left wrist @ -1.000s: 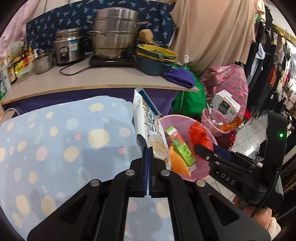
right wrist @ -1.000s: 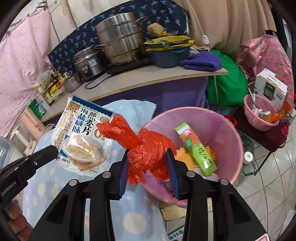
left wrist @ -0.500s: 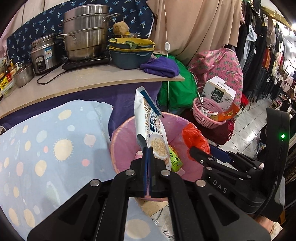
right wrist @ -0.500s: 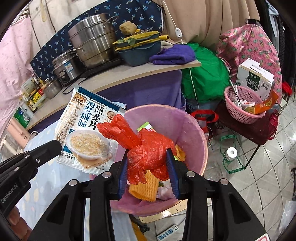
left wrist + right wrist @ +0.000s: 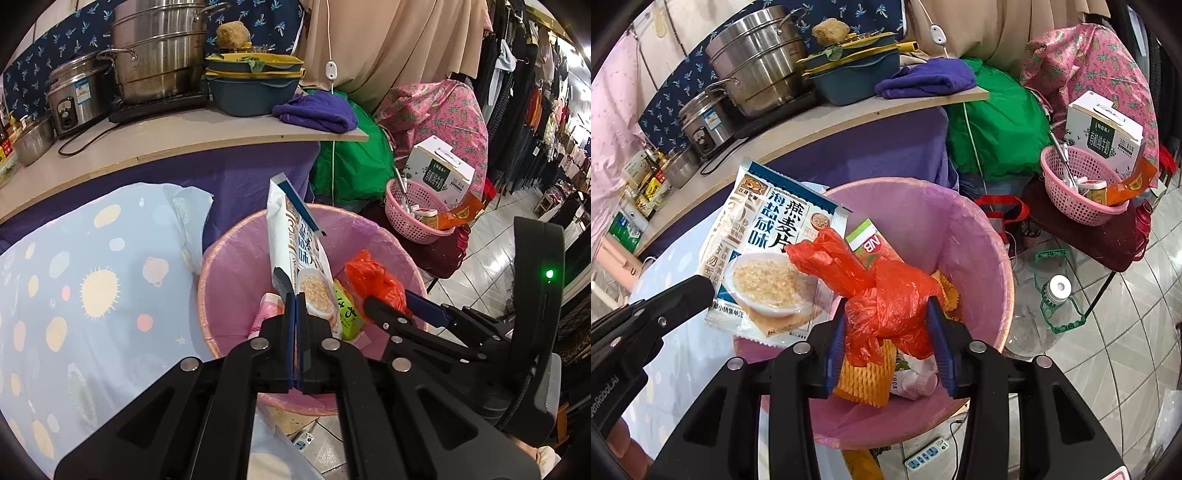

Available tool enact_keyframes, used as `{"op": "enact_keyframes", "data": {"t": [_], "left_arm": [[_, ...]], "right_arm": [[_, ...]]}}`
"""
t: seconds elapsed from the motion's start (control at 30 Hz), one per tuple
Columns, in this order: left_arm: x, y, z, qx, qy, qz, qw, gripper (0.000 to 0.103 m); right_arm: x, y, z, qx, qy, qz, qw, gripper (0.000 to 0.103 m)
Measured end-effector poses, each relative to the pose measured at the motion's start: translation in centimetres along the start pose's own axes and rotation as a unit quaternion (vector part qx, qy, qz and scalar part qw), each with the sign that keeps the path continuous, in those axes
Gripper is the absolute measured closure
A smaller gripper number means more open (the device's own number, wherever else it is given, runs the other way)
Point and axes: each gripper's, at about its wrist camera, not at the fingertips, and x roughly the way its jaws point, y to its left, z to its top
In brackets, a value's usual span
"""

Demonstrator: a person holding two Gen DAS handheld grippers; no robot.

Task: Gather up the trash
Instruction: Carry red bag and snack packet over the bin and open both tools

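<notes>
My left gripper (image 5: 295, 306) is shut on a white and blue oatmeal packet (image 5: 295, 254), held upright over the pink bin (image 5: 229, 258); the packet also shows in the right wrist view (image 5: 768, 258). My right gripper (image 5: 888, 332) is shut on a crumpled red plastic bag (image 5: 886, 295), held over the same bin (image 5: 923, 221). The bag shows in the left wrist view (image 5: 376, 284) too. Inside the bin lie a green and white carton (image 5: 868, 240), orange foam netting (image 5: 864, 380) and a small pink and white bottle (image 5: 916, 384).
A table with a light blue spotted cloth (image 5: 92, 295) stands left of the bin. A counter (image 5: 184, 144) behind holds steel pots and a purple cloth. A pink basket (image 5: 1078, 188), a clear water bottle (image 5: 1045, 314) and a power strip (image 5: 927, 454) are on the right floor.
Both grippers have moved right, from above the table edge to above the bin, still holding the packet and the red bag. The bin now sits lower and more central in both views.
</notes>
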Motion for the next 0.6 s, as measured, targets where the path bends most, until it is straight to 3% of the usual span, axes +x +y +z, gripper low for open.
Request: {"op": "enact_keyframes", "data": {"t": [0.1, 0.17, 0.6], "left_arm": [[0.3, 0.1, -0.3, -0.005, 0.000, 0.010, 0.9999, 0.088], [0.2, 0.1, -0.4, -0.005, -0.008, 0.021, 0.9997, 0.066], [-1.2, -0.8, -0.7, 0.015, -0.025, 0.058, 0.9979, 0.058]], "right_arm": [[-0.3, -0.2, -0.2, 0.003, -0.011, -0.010, 1.000, 0.041], [-0.6, -0.2, -0.3, 0.003, -0.019, -0.012, 1.000, 0.040], [-3.3, -0.1, -0.7, -0.008, -0.030, -0.021, 0.999, 0.037]]}}
